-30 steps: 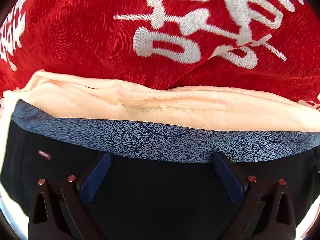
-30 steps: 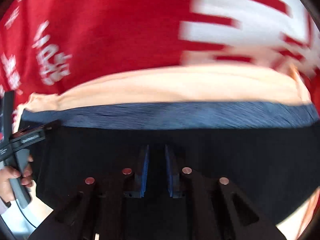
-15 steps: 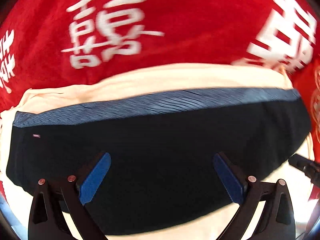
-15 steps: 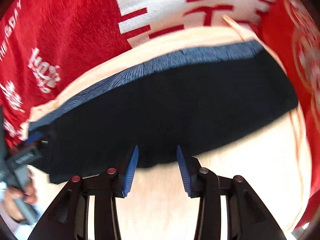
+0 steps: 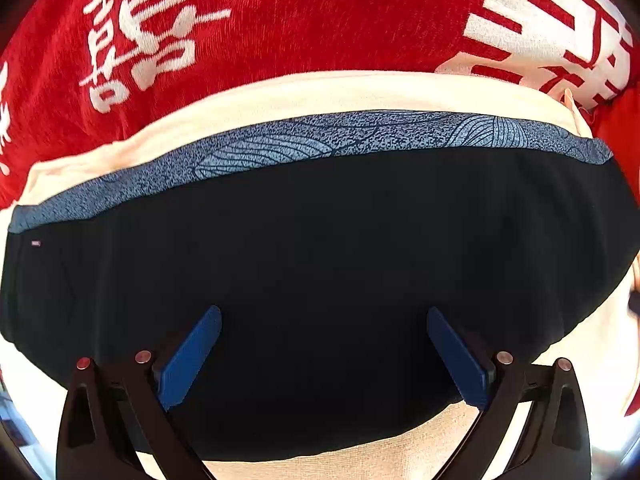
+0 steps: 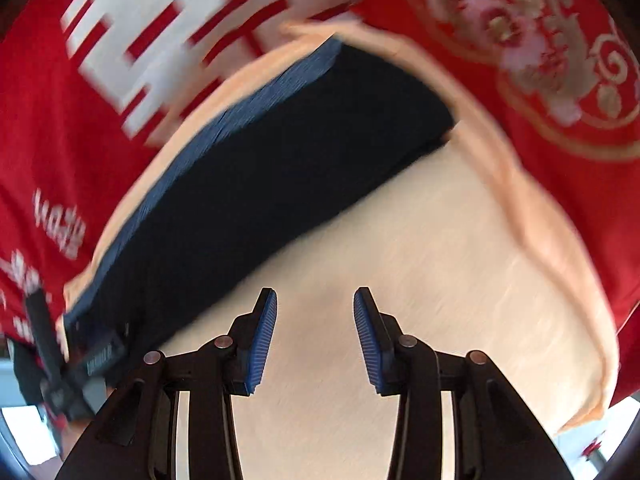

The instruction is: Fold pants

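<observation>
Two wrist cameras, each sitting just behind its own jaws and looking steeply down along them. The left view is hanging close over the folded black pants (image 5: 320,280), with the left gripper (image 5: 324,354) framing the bottom edge, fingers spread wide. The right view, blurred, is facing down over the cream cloth (image 6: 400,240) beside the pants (image 6: 260,168), the right gripper (image 6: 315,338) low in frame. Both views are sharing the pants' blue-grey waistband (image 5: 320,140), the cream cloth and the red blanket (image 5: 280,20) with white characters. The left gripper is showing at the right view's lower left edge.
</observation>
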`<state>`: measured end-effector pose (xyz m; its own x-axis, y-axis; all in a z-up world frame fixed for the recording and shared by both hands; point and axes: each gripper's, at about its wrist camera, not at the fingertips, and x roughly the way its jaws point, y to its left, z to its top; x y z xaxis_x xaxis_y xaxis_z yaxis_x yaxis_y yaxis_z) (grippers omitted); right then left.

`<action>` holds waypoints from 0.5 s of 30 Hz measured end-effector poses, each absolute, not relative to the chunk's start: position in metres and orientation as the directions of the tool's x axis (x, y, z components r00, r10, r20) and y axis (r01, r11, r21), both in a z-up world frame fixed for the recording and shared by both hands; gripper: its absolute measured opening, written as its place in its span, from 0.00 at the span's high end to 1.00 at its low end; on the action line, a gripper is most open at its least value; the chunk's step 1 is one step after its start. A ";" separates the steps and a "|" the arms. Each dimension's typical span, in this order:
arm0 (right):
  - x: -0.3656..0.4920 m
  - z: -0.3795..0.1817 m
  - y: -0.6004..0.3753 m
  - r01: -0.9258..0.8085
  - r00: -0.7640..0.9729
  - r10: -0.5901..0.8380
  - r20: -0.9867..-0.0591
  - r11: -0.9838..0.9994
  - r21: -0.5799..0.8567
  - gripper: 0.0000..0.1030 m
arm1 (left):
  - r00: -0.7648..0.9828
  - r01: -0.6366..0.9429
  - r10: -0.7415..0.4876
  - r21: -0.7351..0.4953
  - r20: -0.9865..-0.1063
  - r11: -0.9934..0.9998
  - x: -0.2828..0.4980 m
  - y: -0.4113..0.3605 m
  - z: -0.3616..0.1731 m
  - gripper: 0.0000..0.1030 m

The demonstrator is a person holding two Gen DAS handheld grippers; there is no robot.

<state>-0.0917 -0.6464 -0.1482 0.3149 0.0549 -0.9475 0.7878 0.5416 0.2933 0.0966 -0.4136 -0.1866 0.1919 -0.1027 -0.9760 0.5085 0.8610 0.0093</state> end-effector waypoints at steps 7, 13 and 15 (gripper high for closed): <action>-0.084 -0.159 -0.727 0.852 0.317 -0.031 -0.948 0.449 0.270 0.90 | 0.193 0.496 -0.097 0.011 -0.976 0.868 0.099 -0.414 -0.187 0.00; -0.090 -0.140 -0.713 0.825 0.212 -0.129 -0.969 0.556 0.106 0.75 | 0.180 0.472 -0.068 0.025 -0.981 0.881 0.097 -0.418 -0.190 0.00; -0.096 -0.117 -0.707 0.832 0.203 -0.221 -0.954 0.553 0.049 0.75 | 0.181 0.466 -0.063 0.029 -0.981 0.885 0.097 -0.419 -0.191 0.00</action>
<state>-0.0959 -0.7070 -0.1168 0.2034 -0.2213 -0.9537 0.8320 0.5526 0.0492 0.0973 -0.4189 -0.1910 0.1808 -0.0634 -0.9815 0.4656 0.8846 0.0286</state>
